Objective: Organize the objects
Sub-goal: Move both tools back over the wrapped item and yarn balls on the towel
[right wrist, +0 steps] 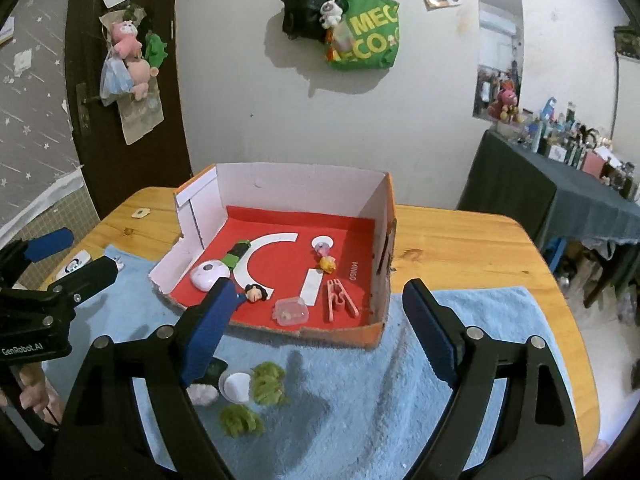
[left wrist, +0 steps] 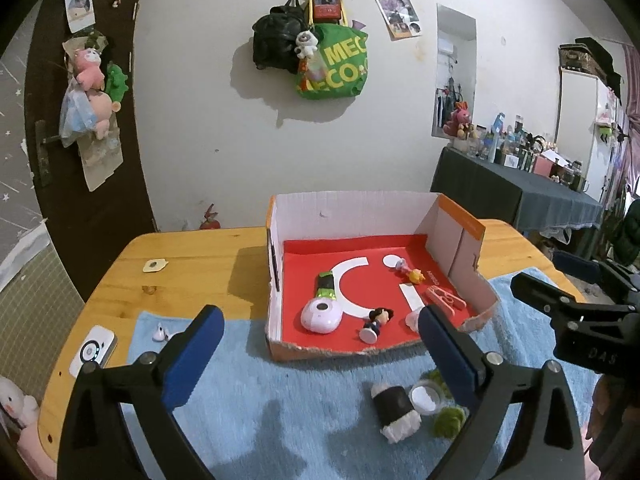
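Note:
A cardboard box (left wrist: 352, 216) (right wrist: 380, 204) with a red floor stands on the blue towel (left wrist: 280, 404) (right wrist: 380, 392). Inside lie a pink round gadget (left wrist: 321, 316) (right wrist: 208, 274), a doll figure (left wrist: 376, 320) (right wrist: 256, 292), a pink clip (left wrist: 444, 298) (right wrist: 340, 296), a clear case (right wrist: 291, 311) and small toys (left wrist: 408, 270) (right wrist: 325, 258). On the towel in front lie a black-and-white roll (left wrist: 394, 406), a small white jar (left wrist: 426, 398) (right wrist: 237, 386) and green fuzzy pieces (left wrist: 450, 420) (right wrist: 270, 384). My left gripper (left wrist: 320, 348) and right gripper (right wrist: 320, 332) are both open and empty above the towel.
The wooden table (left wrist: 192, 256) (right wrist: 460, 248) holds a white device (left wrist: 93, 350), a white earbud (left wrist: 160, 333) and a small tag (left wrist: 154, 265). Bags hang on the wall (left wrist: 320, 52). A cluttered dark table (right wrist: 560, 184) stands at the right.

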A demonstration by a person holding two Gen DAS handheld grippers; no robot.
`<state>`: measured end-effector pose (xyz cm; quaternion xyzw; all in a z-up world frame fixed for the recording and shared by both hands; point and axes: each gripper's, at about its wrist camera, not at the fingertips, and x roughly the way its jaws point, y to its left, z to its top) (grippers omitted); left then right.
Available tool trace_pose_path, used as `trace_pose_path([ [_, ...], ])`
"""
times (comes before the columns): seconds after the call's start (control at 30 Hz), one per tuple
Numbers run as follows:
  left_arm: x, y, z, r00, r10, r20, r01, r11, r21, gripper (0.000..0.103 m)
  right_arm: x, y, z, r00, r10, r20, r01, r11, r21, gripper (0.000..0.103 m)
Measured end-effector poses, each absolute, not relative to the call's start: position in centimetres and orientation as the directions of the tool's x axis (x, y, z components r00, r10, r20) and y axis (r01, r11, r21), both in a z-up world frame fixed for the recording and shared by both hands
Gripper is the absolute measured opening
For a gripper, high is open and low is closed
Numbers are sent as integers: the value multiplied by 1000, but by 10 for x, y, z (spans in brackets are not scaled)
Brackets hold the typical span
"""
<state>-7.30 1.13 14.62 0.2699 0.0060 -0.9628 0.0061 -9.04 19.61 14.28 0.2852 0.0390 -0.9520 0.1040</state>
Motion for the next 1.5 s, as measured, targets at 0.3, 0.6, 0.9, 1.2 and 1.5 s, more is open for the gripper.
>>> trace_pose_path([
  [0.3,-51,14,111,-842,-4,-540,26,-999,-34,103,-60,191,111,-839,-127,-529,186,-981,-59,91],
  [0.6,-43,18,62,-801,-22,-598,52,-998,-34,103,-46,195,69,-817,-94,-568,148,-988,-50,91],
  [0.9,-38,22,30,-766,-24,-642,75,-996,-51,103,-43,202,40,-785,-76,-615,121,-992,-32,91],
  [1.2,-37,24,26,-756,-30,-654,79,-996,-45,103,-44,205,28,-766,-71,-639,115,-993,-27,91],
  [1.5,-41,25,25,-746,-21,-665,78,-995,-56,103,-47,205,24,-757,-74,-649,121,-992,-29,91],
])
